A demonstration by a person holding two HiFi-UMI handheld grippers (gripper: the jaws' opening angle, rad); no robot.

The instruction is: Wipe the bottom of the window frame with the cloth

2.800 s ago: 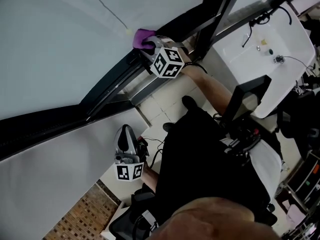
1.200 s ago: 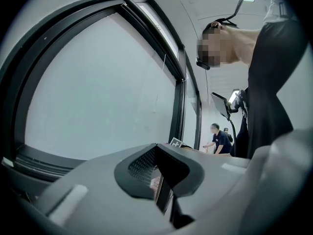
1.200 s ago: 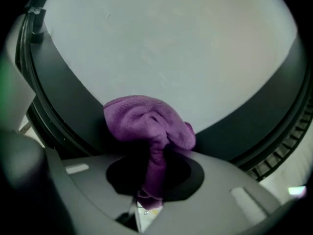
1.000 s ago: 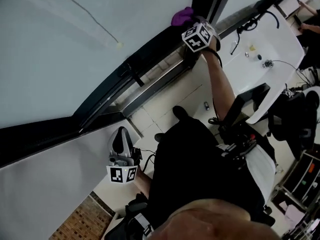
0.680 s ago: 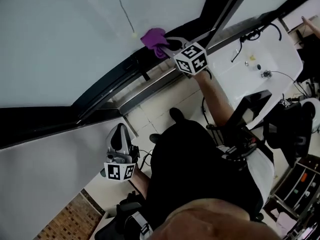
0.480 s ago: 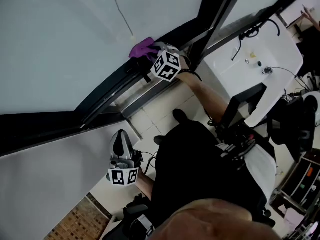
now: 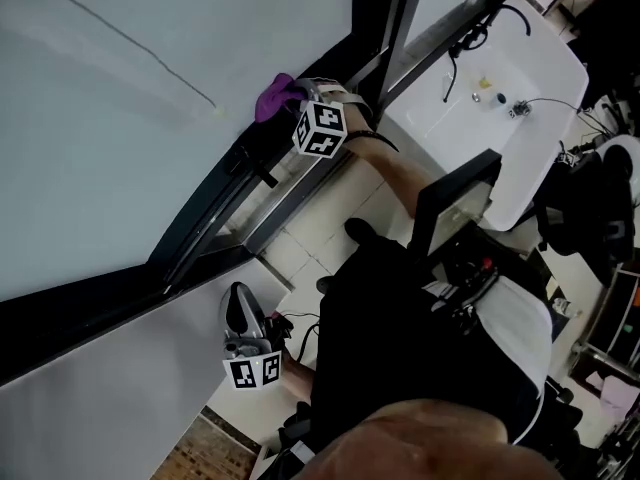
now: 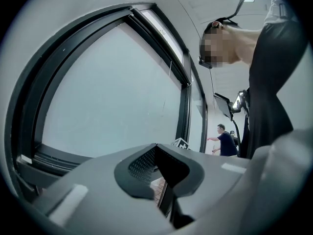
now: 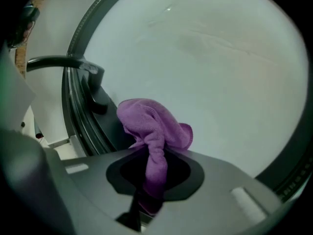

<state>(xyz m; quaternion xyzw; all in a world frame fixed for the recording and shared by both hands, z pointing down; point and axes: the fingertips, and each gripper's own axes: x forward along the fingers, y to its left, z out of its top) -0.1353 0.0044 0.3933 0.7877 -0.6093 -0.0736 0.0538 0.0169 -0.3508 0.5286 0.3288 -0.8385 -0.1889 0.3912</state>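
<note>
The dark metal window frame (image 7: 215, 208) runs toward eleven o'clock. At seven o'clock the left gripper (image 7: 245, 340) hangs with its jaws together, empty. The right gripper (image 7: 300, 103) clamps the bunched purple microfibre cloth (image 7: 275, 96) at the bottom rail. Held only by a thin tail, the cloth might snag on the black latch (image 9: 93, 94) and pull free.

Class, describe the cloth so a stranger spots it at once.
Find the big pale window pane, then its black bottom frame rail. Bunched at that rail is a soft purple cloth, pinched in the right hand-held gripper; nothing else there is colourful.
</note>
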